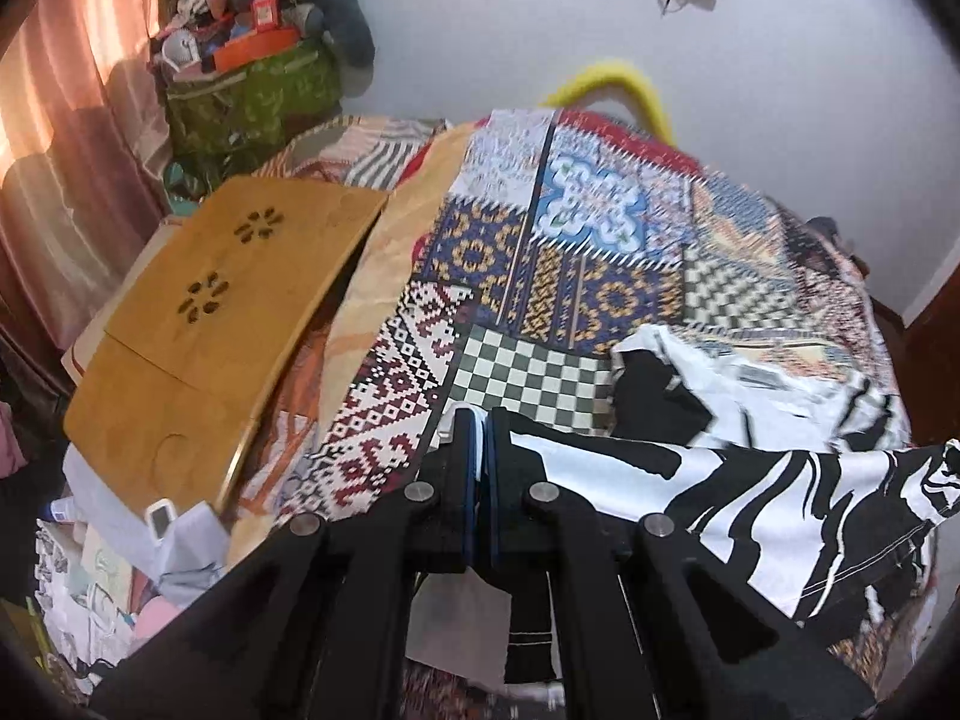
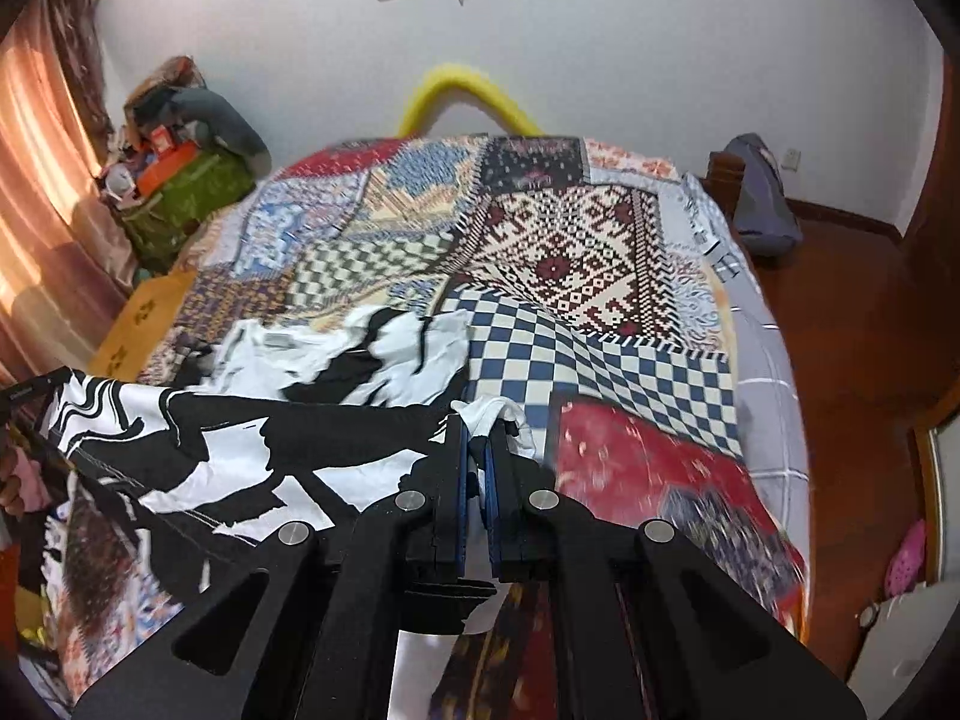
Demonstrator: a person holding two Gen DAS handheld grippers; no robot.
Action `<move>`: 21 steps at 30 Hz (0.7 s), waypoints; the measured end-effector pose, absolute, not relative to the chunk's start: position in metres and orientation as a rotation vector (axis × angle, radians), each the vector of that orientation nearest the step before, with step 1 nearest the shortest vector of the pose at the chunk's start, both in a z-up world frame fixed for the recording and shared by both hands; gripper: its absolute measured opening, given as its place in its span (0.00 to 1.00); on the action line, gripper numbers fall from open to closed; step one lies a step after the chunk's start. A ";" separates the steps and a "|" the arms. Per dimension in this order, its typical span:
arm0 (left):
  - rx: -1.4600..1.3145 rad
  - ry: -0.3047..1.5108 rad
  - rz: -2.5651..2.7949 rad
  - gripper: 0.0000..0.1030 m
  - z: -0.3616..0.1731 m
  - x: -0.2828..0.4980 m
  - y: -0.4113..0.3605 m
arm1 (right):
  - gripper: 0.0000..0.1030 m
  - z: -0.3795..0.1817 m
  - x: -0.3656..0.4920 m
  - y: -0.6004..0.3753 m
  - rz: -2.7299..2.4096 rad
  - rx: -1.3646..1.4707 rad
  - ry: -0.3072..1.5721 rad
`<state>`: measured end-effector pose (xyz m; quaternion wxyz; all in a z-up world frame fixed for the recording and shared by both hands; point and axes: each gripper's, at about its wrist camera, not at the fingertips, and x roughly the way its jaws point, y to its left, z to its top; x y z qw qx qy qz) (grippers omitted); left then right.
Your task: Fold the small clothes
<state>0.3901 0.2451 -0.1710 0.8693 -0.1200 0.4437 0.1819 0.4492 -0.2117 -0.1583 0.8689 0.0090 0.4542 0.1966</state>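
A bed [image 2: 774,372] covered with a patchwork spread of chequered, diamond and floral printed squares [image 2: 570,252] fills both views, its far end against a white wall. On the spread's left side lies a flat bamboo lap tray with flower-shaped cutouts [image 1: 222,324]. A black-and-white abstract-print cotton garment [image 1: 750,510] stretches taut in the air between the two grippers, lifted above the bed's near edge, while its remaining cloth lies crumpled on the spread just beyond [image 2: 336,354]. The left gripper [image 1: 480,426] has its black jaws with blue pads pressed together on one edge of the garment. The right gripper [image 2: 477,426] is likewise pinched narrow on the opposite edge, with a tuft of white fabric bunching out past its fingertips.
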 end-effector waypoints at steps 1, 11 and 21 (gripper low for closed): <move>-0.262 0.951 0.385 0.03 -0.184 0.400 0.249 | 0.04 -0.162 0.454 -0.211 0.412 0.013 0.960; -0.177 0.984 0.452 0.15 -0.210 0.419 0.264 | 0.12 -0.155 0.472 -0.218 0.369 -0.029 0.913; -0.204 1.030 0.400 0.44 -0.199 0.365 0.264 | 0.62 -0.106 0.428 -0.236 0.314 -0.012 0.792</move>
